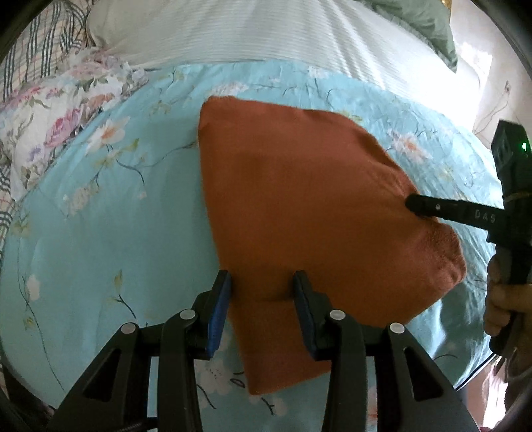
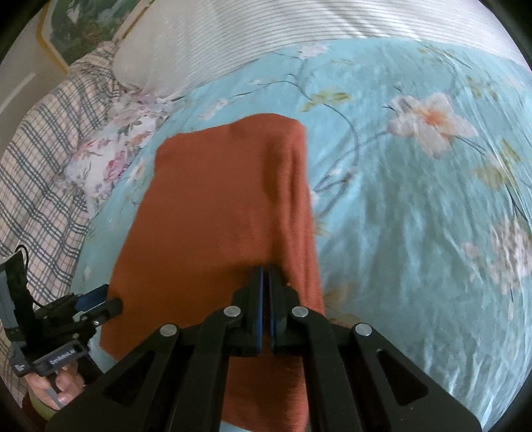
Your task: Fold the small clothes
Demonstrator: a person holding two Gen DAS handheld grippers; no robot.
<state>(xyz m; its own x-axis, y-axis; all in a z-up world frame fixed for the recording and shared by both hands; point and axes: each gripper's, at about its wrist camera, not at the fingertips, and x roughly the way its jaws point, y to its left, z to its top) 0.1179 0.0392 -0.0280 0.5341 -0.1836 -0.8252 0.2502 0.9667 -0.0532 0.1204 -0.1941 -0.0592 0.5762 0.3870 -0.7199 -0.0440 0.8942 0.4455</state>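
1. A rust-orange knitted garment [image 1: 299, 206] lies on a light blue floral bedsheet [image 1: 99, 232], roughly in the middle of the bed. It is already doubled over, with a folded layer showing along its near edge in the left wrist view.
2. In the right wrist view the same garment [image 2: 212, 206] has its right-hand side raised into a ridge that runs away from the camera.
3. The right gripper [image 2: 265, 275] has its jaws nearly together, pinching that raised fold of the garment between the blue pads. In the left wrist view the right gripper [image 1: 414, 204] comes in from the right, with its tip on the cloth's right side.
4. The left gripper [image 1: 262, 282] has its jaws set wide apart, straddling the garment's near edge; its blue pads [image 1: 217, 319] stand on either side of the cloth, not closed on it. In the right wrist view it [image 2: 99, 302] sits at the garment's left edge.
5. Beyond the blue sheet lies a white striped blanket [image 1: 249, 30].
6. To the left are a pink floral pillow [image 1: 56, 116] and a plaid cloth [image 2: 36, 172].
7. A green pillow [image 1: 422, 23] shows at the far right in the left wrist view.
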